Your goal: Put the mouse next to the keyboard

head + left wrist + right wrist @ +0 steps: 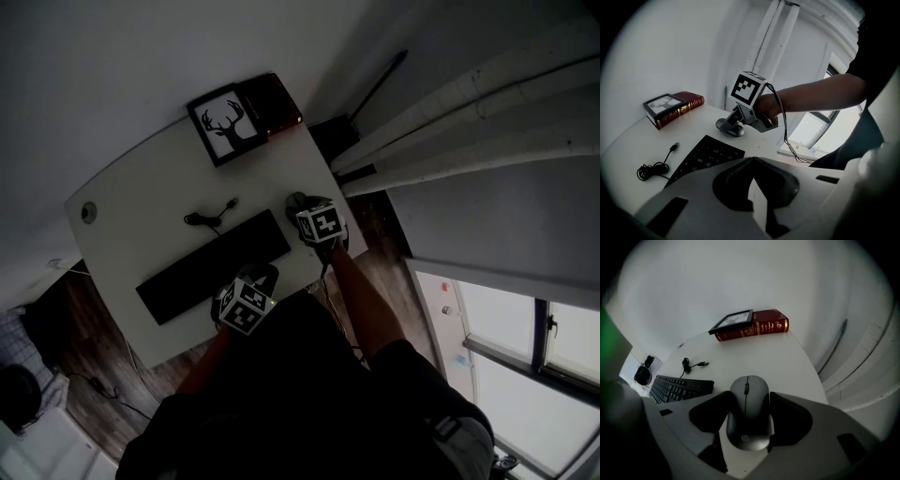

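dim and underexposed all round; pale daylight from the window (pixel 506 342) at the right, wide-angle views bent, black-cornered.

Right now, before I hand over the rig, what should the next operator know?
Left gripper: shut, empty, above the keyboard's near edge.
Right gripper: shut on the mouse, which appears to rest on the table just past the keyboard's right end.
Done: the mouse seems placed beside the keyboard.
Left: probably open the right jaws and back away.
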Motion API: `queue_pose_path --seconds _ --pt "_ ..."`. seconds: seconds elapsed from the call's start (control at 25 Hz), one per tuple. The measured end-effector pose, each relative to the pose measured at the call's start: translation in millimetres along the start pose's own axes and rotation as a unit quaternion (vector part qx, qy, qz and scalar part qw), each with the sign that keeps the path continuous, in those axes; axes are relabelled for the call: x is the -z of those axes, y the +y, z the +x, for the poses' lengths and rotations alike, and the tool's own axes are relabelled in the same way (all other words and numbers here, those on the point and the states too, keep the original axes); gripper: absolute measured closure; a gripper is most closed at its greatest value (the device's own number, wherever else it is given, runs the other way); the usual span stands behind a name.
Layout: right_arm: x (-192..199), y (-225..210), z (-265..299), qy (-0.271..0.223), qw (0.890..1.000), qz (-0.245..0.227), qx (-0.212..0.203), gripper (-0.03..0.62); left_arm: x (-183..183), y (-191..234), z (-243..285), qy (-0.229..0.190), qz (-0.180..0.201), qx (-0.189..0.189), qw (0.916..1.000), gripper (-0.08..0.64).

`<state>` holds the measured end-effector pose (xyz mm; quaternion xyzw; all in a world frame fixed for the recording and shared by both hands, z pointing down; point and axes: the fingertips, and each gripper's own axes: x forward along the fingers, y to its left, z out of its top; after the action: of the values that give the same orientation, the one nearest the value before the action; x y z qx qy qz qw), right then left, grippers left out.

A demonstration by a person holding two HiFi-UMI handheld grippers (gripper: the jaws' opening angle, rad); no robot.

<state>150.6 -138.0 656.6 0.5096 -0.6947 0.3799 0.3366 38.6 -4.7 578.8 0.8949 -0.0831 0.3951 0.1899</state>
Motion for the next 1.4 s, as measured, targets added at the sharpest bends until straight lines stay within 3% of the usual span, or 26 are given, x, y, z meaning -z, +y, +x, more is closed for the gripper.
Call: queue_pose_path --seconds 0.28,0.48,0.56,0.68,0.72,0.76,0.92,1.08,1.4 --pt "-2.4 4.4 -0.1 -0.023 0.999 -0.023 0.018 0.308 11.5 7.2 -12.3 -0.008 -0.017 -0.010 0.9998 0.560" --pt "-9.9 20.0 -38.0 -0.055 0.993 -0.055 0.090 0.308 18.4 8.8 -20.7 -0.026 -0.032 0.002 0.9991 0.560" --pt "-9.1 37.8 -56.0 -0.072 0.990 -0.049 0.108 0.308 21.7 7.2 -23.1 -0.037 -0.047 0.012 0.9981 0.560" --pt "-4.3 58.0 -75.5 -0.117 0.985 -0.032 0.126 0.313 24.8 6.7 -24.7 -0.048 -0.038 0.024 0.9978 0.560" --pt "-3.6 66.0 -81.8 -0.140 0.981 -0.041 0.125 0.387 25.6 7.0 -25.7 -0.048 -0.030 0.025 0.9981 0.560" --pt "-3.4 75.4 -88.6 -0.165 0.978 -0.057 0.119 0.565 25.5 8.3 -27.5 -0.048 -0.023 0.022 0.9983 0.560" --pt "6.6 105.8 -118.9 -0.231 0.967 -0.085 0.070 0.572 20.1 20.3 -39.4 -0.064 -0.023 -0.022 0.9974 0.560" --pt "23.8 116.6 -151.3 -0.262 0.959 -0.090 0.055 0.572 2.0 18.6 -50.7 -0.109 -0.044 -0.089 0.9891 0.560" --pt "69.9 131.5 -223.6 -0.323 0.939 -0.116 0.032 0.572 0.7 -55.4 -45.6 -0.149 -0.082 -0.149 0.9741 0.560"
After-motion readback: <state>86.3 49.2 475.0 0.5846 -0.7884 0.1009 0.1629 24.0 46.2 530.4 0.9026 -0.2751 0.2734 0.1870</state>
